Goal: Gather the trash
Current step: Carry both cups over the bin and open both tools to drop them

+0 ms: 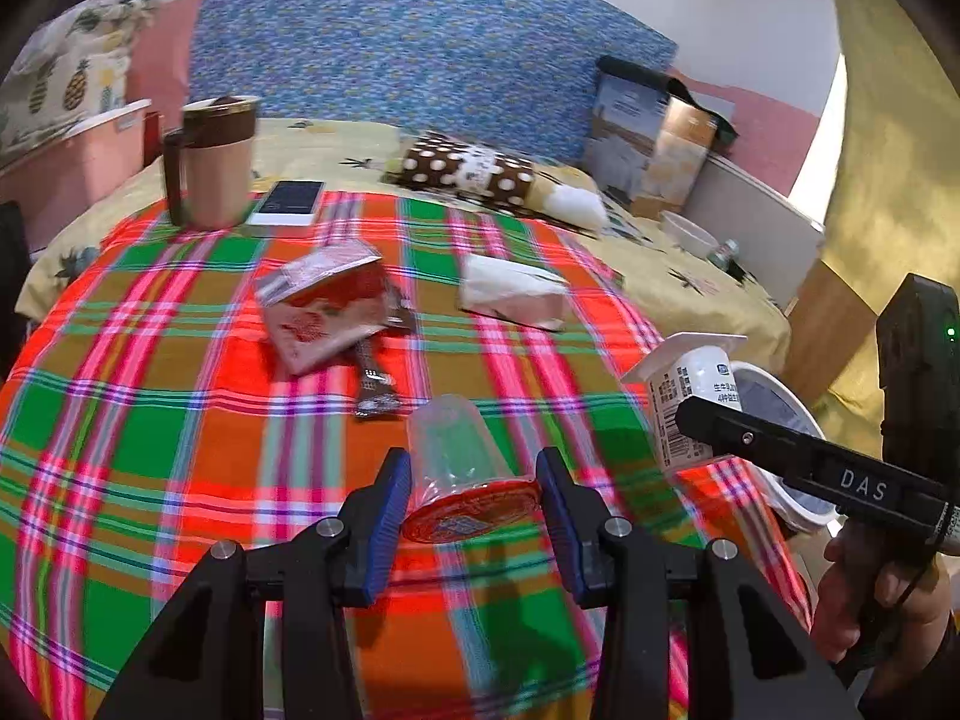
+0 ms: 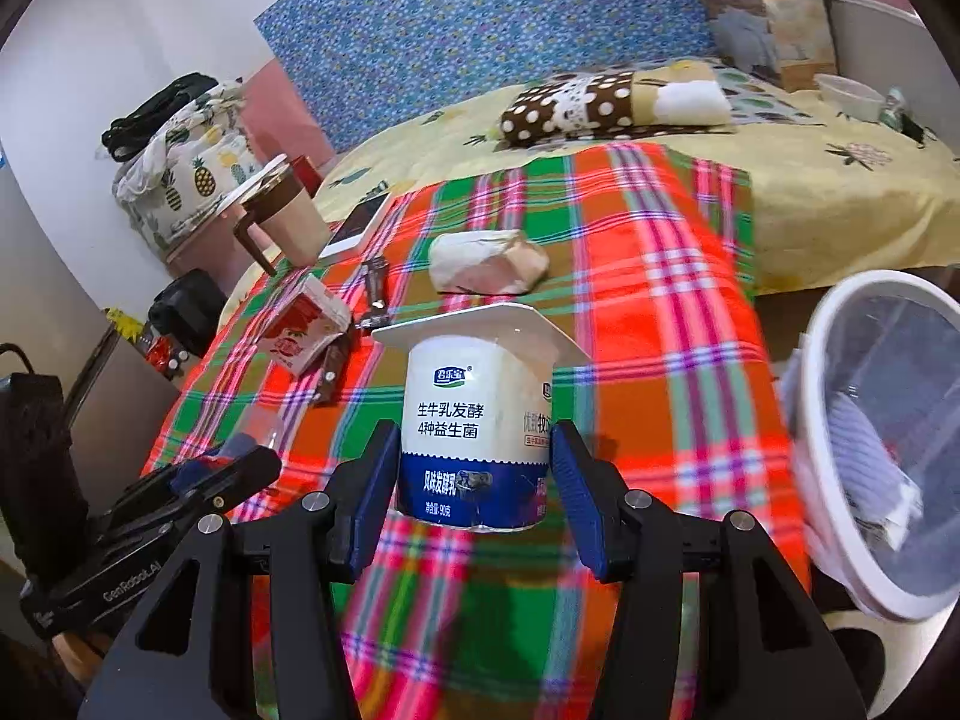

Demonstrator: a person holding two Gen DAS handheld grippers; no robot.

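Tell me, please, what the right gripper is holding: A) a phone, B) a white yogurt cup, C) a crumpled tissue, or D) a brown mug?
B: in the right wrist view the yogurt cup sits clamped between the right gripper fingers, lifted above the plaid cloth.

A bedroom in a home is shown. A bed (image 2: pixel 840 192) is covered with a yellow pineapple-print sheet, and a bright plaid cloth (image 1: pixel 180 420) is spread over part of it. A brown polka-dot pillow (image 2: pixel 570 102) is laid near a blue patterned headboard (image 1: pixel 420 48). A brown-lidded beige mug (image 1: pixel 213 168), a white smartphone (image 1: pixel 288 202) and a white mesh waste bin (image 2: pixel 888 438) are seen alongside.
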